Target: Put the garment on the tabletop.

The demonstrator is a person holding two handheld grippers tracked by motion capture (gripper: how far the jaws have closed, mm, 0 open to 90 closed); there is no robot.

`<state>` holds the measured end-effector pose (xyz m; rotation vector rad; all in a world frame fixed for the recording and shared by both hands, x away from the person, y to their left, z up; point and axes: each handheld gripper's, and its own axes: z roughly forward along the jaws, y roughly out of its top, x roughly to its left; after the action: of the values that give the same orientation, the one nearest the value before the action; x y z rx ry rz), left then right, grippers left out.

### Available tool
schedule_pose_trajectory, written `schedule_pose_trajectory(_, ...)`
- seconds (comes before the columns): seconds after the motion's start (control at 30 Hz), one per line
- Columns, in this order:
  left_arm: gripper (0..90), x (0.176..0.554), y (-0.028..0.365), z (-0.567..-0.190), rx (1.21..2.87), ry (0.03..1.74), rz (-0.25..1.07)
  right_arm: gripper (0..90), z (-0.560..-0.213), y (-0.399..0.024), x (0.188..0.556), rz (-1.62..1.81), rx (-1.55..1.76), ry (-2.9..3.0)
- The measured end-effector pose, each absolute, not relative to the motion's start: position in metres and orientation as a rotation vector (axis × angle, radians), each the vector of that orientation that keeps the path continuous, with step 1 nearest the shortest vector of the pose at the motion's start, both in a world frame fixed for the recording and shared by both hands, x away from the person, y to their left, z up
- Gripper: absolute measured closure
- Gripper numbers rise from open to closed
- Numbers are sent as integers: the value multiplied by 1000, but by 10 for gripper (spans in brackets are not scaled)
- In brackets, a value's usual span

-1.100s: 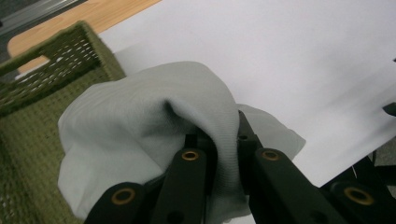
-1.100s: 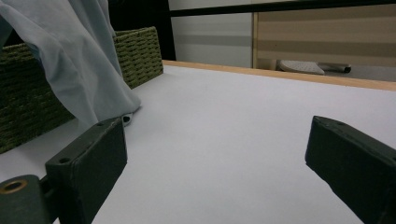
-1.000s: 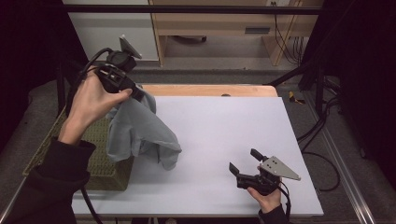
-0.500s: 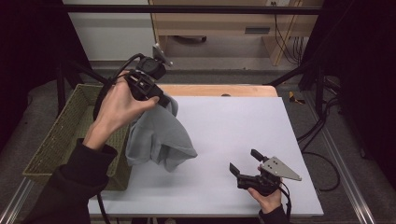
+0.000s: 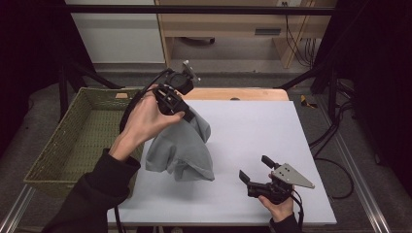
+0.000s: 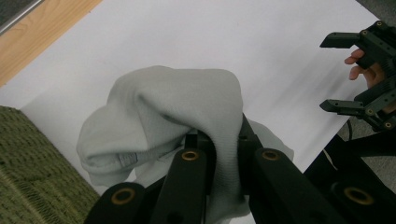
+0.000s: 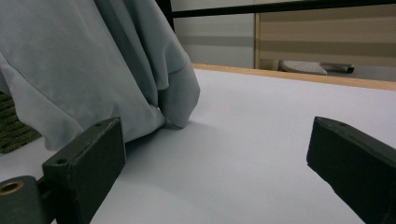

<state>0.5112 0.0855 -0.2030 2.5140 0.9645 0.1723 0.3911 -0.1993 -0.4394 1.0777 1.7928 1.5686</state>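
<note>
A grey cloth garment [image 5: 182, 148] hangs from my left gripper [image 5: 183, 115], which is shut on a bunch of its fabric above the white table's left part. The cloth's lower end rests on the table surface. In the left gripper view the grey cloth [image 6: 187, 107] drapes over the black jaws, pinched between them. My right gripper [image 5: 253, 171] lies low near the table's front right, held by a hand, jaws open with nothing between them. In the right gripper view the cloth [image 7: 84, 65] hangs at the left beyond my right gripper [image 7: 215, 149].
A woven green basket [image 5: 53, 155] stands left of the table. A white sheet [image 5: 262, 126] covers the table, with a wooden strip [image 5: 243, 93] along its far edge. Cables and furniture legs lie beyond the table on the floor.
My left gripper carried the grey cloth rightward and lower, from over the basket's edge onto the table. The right gripper stayed where it was.
</note>
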Motion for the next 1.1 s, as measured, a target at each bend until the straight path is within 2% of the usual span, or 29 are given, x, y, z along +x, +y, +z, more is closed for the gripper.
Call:
schedule_pose_trajectory(0.5,855,515,73,-258,2522,881,89,47,-441,-200,391,1569,1101,1791)
schedule_pose_trajectory(0.83,852,519,66,-295,2488,888,25,46,-441,-200,391,1565,1090,1792)
schedule_pose_trajectory(1.1,842,521,63,-316,2486,877,24,46,-442,-199,391,1570,1087,1802)
